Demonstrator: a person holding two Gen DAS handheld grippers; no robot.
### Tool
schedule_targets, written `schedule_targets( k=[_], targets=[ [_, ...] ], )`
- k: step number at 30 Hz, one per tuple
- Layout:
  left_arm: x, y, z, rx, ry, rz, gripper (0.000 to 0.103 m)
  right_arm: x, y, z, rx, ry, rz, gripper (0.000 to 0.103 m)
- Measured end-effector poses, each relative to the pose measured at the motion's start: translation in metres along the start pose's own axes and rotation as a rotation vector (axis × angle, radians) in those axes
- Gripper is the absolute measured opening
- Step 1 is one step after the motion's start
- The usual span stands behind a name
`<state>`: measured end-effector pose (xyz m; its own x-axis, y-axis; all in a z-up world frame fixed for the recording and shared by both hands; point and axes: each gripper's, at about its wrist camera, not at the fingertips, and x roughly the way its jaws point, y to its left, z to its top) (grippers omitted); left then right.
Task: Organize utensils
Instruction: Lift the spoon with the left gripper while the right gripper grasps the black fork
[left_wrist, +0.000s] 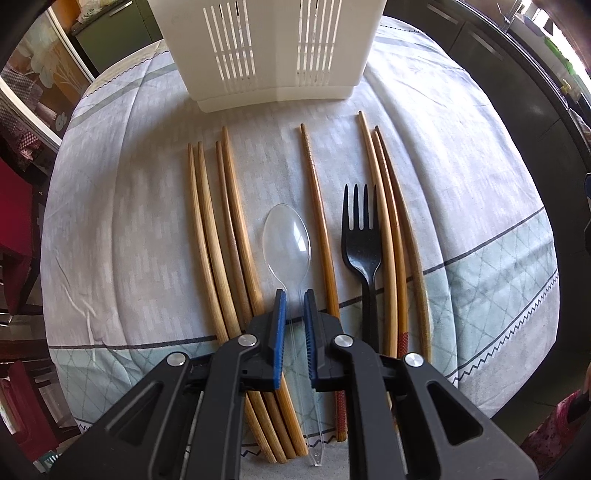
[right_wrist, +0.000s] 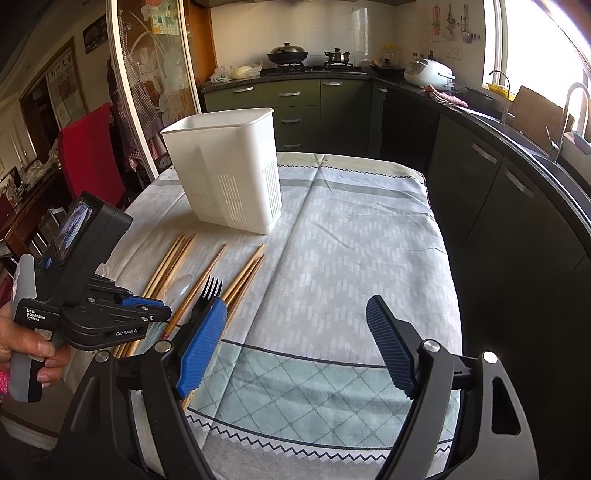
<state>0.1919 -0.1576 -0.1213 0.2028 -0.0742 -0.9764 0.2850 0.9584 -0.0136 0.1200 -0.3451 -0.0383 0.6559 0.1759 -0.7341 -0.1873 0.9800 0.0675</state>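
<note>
**Inspector:** Jaws first. The left gripper (left_wrist: 294, 295) is pinching narrow on the thin handle of the clear plastic spoon (left_wrist: 286, 236), its blue ribbed pads (left_wrist: 281, 325) sitting either side of the stem. The right gripper (right_wrist: 295, 328) is standing wide with nothing between its pads, hovering over bare cloth.

**Clerk:** Is the spoon off the table?

**Inspector:** I cannot tell; it is looking level with the rest of the row on the pale patterned tablecloth (left_wrist: 480, 206).

**Clerk:** And what is lying beside it?

**Inspector:** Four pale bamboo chopsticks (left_wrist: 218, 229) are lying just left of it, a darker ringed wooden chopstick (left_wrist: 319, 221) just right, then a black plastic fork (left_wrist: 361, 243), then three more wooden chopsticks (left_wrist: 391, 229) at the right end.

**Clerk:** The holder?

**Inspector:** The white slotted plastic utensil caddy (left_wrist: 273, 51) is standing upright beyond the tips, apart from them. The right view is showing its top opening, with nothing sticking out.

**Clerk:** Progress?

**Inspector:** Judging by that, sorting is only beginning: every utensil seen is waiting outside the caddy.
</note>
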Motion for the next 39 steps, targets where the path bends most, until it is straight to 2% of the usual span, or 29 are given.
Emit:
schedule_targets(
  k=[5,7,8,10,12,16,21,25,28,33,39],
  targets=[
    [-0.003,0.004,-0.005,-0.020,-0.030,-0.028,0.009,0.002,0.002,0.002,-0.009,0.009,-0.013,0.077],
    [-0.011,0.009,-0.010,-0.026,-0.061,-0.043,0.009,0.004,0.004,0.003,-0.013,0.022,-0.012,0.070],
    [-0.016,0.013,-0.012,-0.030,-0.080,-0.047,0.009,0.006,0.005,0.003,-0.014,0.035,-0.006,0.063],
    [-0.030,0.017,-0.014,-0.037,-0.127,-0.059,0.009,0.011,0.008,0.004,-0.018,0.064,0.002,0.059],
    [-0.045,0.023,-0.017,-0.043,-0.176,-0.067,0.008,0.017,0.015,0.004,-0.033,0.091,-0.002,0.048],
    [-0.075,0.034,-0.027,-0.056,-0.277,-0.072,0.008,0.036,0.038,0.005,-0.061,0.176,0.059,0.042],
    [-0.099,0.046,-0.036,-0.059,-0.355,-0.075,0.008,0.071,0.070,0.008,-0.075,0.295,0.110,0.025],
    [-0.107,0.052,-0.042,-0.058,-0.383,-0.079,0.008,0.096,0.091,0.005,-0.067,0.380,0.139,0.025],
    [-0.108,0.055,-0.047,-0.055,-0.396,-0.084,0.008,0.107,0.104,0.004,-0.075,0.423,0.127,0.022],
    [-0.111,0.059,-0.052,-0.047,-0.409,-0.096,0.008,0.121,0.115,0.001,-0.086,0.467,0.089,0.016],
    [-0.111,0.063,-0.052,-0.044,-0.411,-0.104,0.008,0.127,0.127,-0.001,-0.099,0.484,0.048,0.016]
  ],
)
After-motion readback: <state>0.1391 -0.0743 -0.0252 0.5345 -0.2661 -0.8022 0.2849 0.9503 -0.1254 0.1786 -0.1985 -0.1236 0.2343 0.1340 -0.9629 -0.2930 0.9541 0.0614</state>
